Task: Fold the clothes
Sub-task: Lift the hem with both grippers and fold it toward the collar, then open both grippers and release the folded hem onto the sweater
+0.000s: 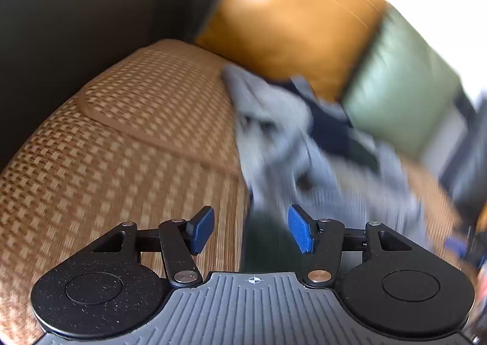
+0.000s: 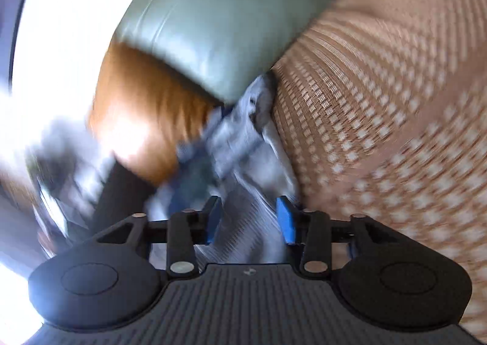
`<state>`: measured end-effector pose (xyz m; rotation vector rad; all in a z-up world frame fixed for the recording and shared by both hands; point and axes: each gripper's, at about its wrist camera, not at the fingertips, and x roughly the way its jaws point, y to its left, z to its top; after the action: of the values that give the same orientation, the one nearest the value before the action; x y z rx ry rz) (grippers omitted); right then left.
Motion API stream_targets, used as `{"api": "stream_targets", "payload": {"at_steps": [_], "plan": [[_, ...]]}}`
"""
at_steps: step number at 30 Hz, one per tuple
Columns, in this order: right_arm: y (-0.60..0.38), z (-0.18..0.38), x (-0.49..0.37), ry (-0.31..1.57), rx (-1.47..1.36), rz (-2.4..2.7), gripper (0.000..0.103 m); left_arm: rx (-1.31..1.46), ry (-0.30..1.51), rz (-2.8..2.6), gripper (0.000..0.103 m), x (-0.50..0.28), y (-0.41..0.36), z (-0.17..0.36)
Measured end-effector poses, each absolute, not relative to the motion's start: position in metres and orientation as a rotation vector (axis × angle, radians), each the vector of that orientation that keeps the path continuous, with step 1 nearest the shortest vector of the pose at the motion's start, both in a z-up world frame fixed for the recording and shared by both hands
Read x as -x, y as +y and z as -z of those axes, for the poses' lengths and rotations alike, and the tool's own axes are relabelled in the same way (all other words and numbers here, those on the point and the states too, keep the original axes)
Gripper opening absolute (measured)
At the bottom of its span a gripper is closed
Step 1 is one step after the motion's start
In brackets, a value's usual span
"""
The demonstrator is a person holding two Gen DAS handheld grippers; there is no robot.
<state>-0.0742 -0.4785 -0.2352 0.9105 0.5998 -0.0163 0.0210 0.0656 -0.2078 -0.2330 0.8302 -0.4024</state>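
Both views are motion-blurred; the woven surface and the tools are the sharpest parts.

Left gripper (image 1: 251,231): the blue-padded fingers (image 1: 299,232) stand well apart. Nothing is between them. Past the gap lie the woven seat mat (image 1: 121,147) and a dark strip at the near edge of the grey garment (image 1: 274,132). The pads press on nothing.

Right gripper (image 2: 248,218): its fingers (image 2: 286,220) are parted about half way. Ribbed grey cloth lies in the gap, but neither pad visibly bears on it; the cloth looks loose between them. Blur makes the contact on the left pad uncertain.

The grey garment is a crumpled heap on the seat mat, with darker blue parts mixed in. In the left wrist view it runs from the centre toward the right, just in front of the cushions. In the right wrist view it stretches from the fingers away to the foot of the green cushion (image 2: 207,28).

The orange cushion (image 1: 289,19) and the green one stand side by side at the far edge of the seat, orange to the left in the left wrist view. The garment's far end touches both.

A dark upholstered surface (image 1: 76,4) rises at the far left of the mat.
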Motion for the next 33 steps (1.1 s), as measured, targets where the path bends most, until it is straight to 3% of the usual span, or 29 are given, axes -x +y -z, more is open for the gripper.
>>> {"api": "stream_targets", "payload": {"at_steps": [4,9,10,11,12,13,14,19,27,30,31,32,33], "plan": [[-0.443,0.234,0.091,0.708,-0.547,-0.002,0.053,0.167,0.844,0.453,0.073,-0.007,0.052,0.223],[-0.421,0.242,0.091,0.749,-0.384,-0.030,0.054,0.093,0.849,0.444,0.076,-0.016,0.032,0.229],[-0.419,0.243,0.089,0.754,-0.374,-0.026,0.054,0.073,0.863,0.451,0.071,-0.017,0.028,0.231],[-0.418,0.243,0.088,0.759,-0.366,-0.023,0.052,0.053,0.877,0.458,0.053,-0.019,0.024,0.232],[-0.417,0.244,0.084,0.769,-0.374,-0.032,0.047,0.027,0.888,0.459,0.020,-0.020,0.020,0.234],[-0.420,0.244,0.084,0.783,-0.390,-0.045,0.023,-0.007,0.891,0.446,0.017,-0.020,0.017,0.234],[-0.421,0.244,0.082,0.799,-0.411,-0.043,0.012,-0.015,0.892,0.442,0.015,-0.019,0.016,0.232],[-0.438,0.225,0.092,0.785,-0.507,-0.041,0.007,-0.010,0.876,0.421,0.010,-0.008,0.031,0.218],[-0.442,0.224,0.137,0.879,-0.513,-0.082,0.006,-0.070,0.925,0.490,0.012,0.048,0.049,0.228],[-0.443,0.233,0.150,0.891,-0.504,-0.077,0.010,-0.087,0.896,0.493,0.033,0.057,0.055,0.224],[-0.443,0.230,0.152,0.870,-0.500,-0.079,0.018,-0.090,0.890,0.492,0.054,0.058,0.057,0.222],[-0.444,0.226,0.154,0.848,-0.496,-0.080,0.033,-0.096,0.880,0.491,0.055,0.060,0.059,0.219],[-0.444,0.223,0.156,0.826,-0.492,-0.082,0.039,-0.111,0.856,0.489,0.055,0.060,0.062,0.212]]}}
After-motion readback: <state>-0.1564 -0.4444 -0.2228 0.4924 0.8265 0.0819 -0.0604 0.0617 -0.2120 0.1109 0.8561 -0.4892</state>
